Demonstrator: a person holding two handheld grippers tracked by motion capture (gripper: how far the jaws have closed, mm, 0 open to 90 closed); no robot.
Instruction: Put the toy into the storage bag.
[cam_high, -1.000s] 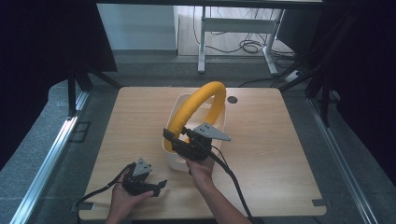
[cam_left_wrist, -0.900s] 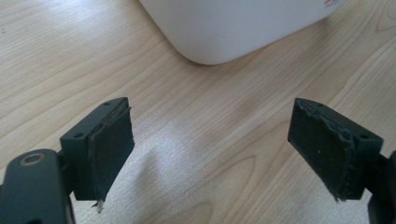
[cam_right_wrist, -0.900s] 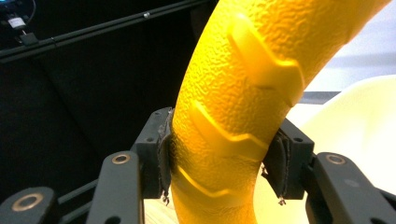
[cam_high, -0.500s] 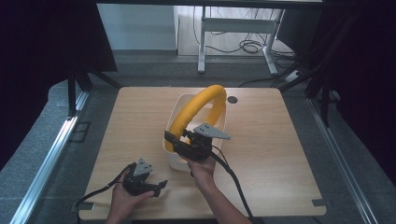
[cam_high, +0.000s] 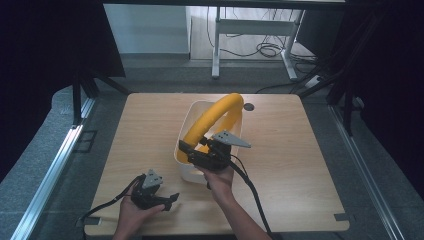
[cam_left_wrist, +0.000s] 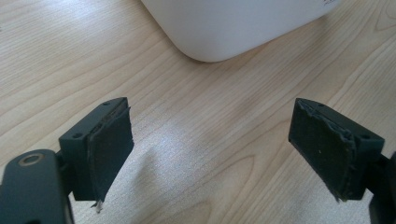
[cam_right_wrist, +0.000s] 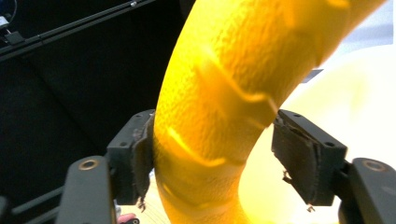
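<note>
One yellow tube (cam_high: 212, 120), thick and curved like an arch, is what the work turns on: it sits at the centre of the high view, rising out of the white bin (cam_high: 190, 125) with its top up by the bin's far rim. The right gripper (cam_high: 192, 150) grips the tube's near, lower end just above the bin's near-left wall. In the right gripper view the tube (cam_right_wrist: 224, 93) runs up the middle of the frame between the jaws; the left pad presses into it, while the right pad seems to stand a hair clear, though the blur makes that hard to call. I judge the hold sits low on one end so the whole arch can be steered over or into the bin.

The left gripper (cam_high: 165, 200) rests low in the lower left of the high view, on the table (cam_high: 300, 160) just beside the bin's near corner. Its jaws stand wide apart with nothing between them but bare wood, and the bin's corner (cam_left_wrist: 224, 28) fills the top of its own view. It looks parked there, near enough to steady the bin if needed.
</note>
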